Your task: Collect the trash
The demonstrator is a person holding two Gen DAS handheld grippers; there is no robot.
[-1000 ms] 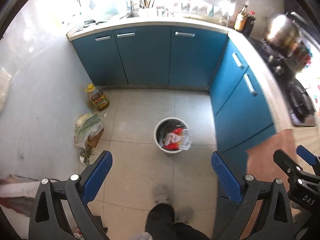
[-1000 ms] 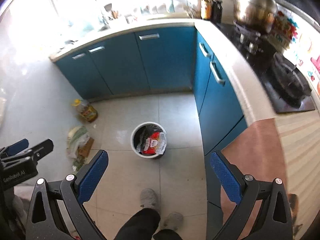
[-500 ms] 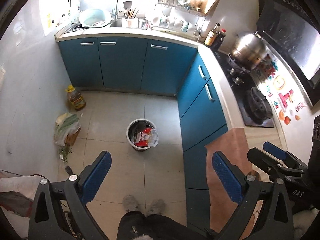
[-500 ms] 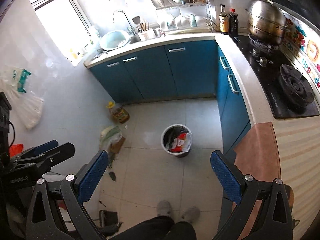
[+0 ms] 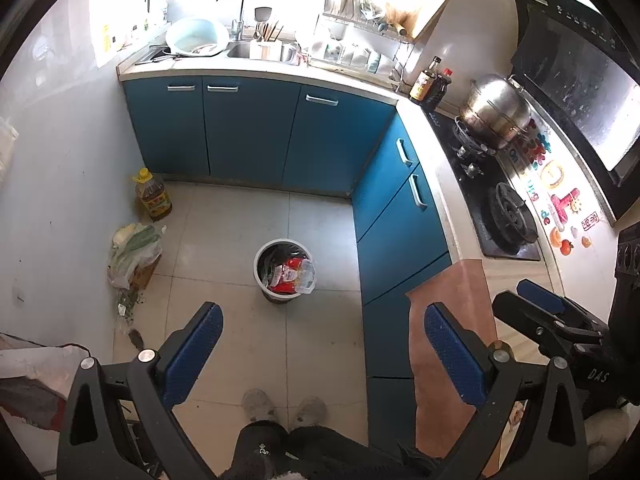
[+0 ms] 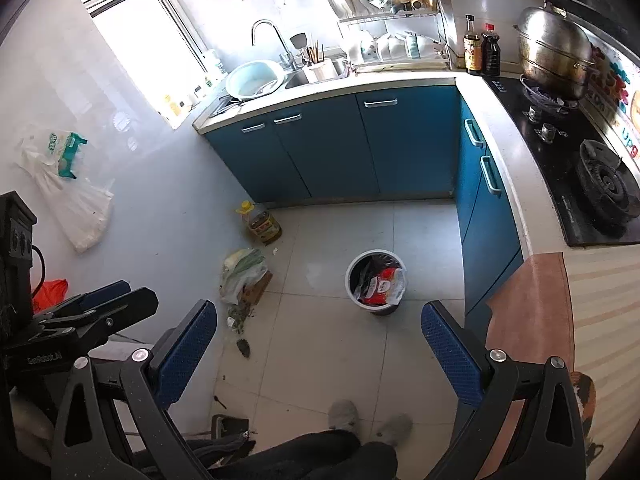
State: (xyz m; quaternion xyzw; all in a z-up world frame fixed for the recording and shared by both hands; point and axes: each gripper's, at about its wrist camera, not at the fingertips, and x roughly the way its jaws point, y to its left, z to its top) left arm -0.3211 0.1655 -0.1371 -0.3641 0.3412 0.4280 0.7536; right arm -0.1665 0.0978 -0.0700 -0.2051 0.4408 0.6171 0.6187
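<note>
Both tongs hang high above a tiled kitchen floor [image 5: 240, 216], looking down. The left tongs [image 5: 320, 356] stand wide apart with nothing between their blue pads, and the right tongs [image 6: 318, 350] are equally spread and empty. In the left wrist view the right tongs show at the right edge; in the right wrist view the left tongs show at the left edge.

A round white trash bin with a dark liner [image 5: 285, 270] stands on the floor near the middle, just beside the right-hand run of blue cabinets [image 5: 396, 220]. A red and white crumpled plastic wrapper [image 5: 292, 276] sits in the bin, reaching up to its rim on the near side; the right wrist view shows it too [image 6: 384, 286].

Against the pale left wall, a yellow-capped bottle of cooking oil [image 5: 152, 196] stands on the floor. Just in front of it lies a clear plastic bag of green vegetables [image 5: 134, 248] on a piece of brown cardboard, with small green scraps [image 5: 128, 304] scattered on the tiles beside it.

The white-topped table [image 5: 280, 70] carries a steel sink and a pale blue basin [image 5: 196, 38]. On the black stove [image 5: 496, 200] sits a large steel pot [image 5: 494, 116]. The person's grey slippers [image 5: 280, 406] show at the bottom edge.
</note>
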